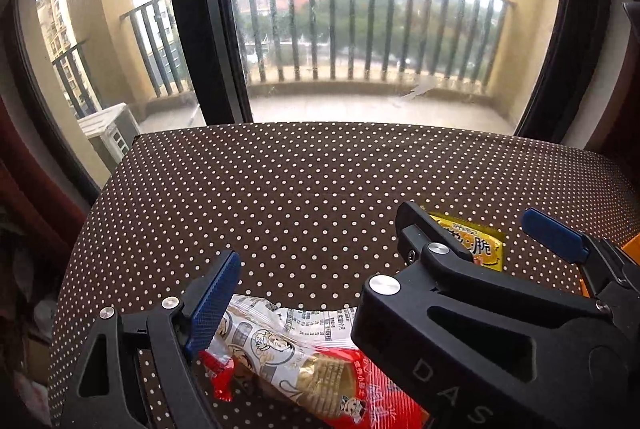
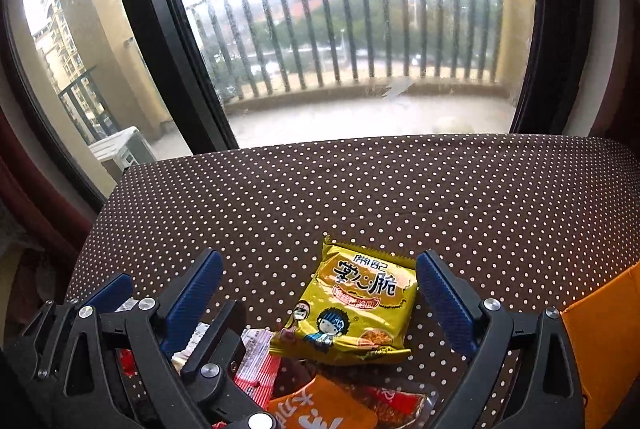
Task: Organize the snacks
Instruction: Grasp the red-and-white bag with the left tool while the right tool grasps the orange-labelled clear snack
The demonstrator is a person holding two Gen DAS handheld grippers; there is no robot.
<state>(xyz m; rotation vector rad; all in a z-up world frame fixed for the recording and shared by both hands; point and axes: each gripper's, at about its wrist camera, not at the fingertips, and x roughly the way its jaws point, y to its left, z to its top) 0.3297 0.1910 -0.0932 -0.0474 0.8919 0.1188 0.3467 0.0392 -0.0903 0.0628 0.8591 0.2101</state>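
Right wrist view: right gripper (image 2: 320,305) jaws spread, empty, straddling yellow snack packet (image 2: 352,313) on dotted tablecloth (image 2: 360,189). Left gripper (image 1: 316,261) likewise spread, above red-and-white snack packet (image 1: 304,357).

Both views are lit by flat daylight from the window (image 1: 360,29), whose sky is blown out to white, while the polka-dot bench (image 1: 320,189) is left evenly lit without hard shadows, and the edges are bent and darkened by fisheye distortion.
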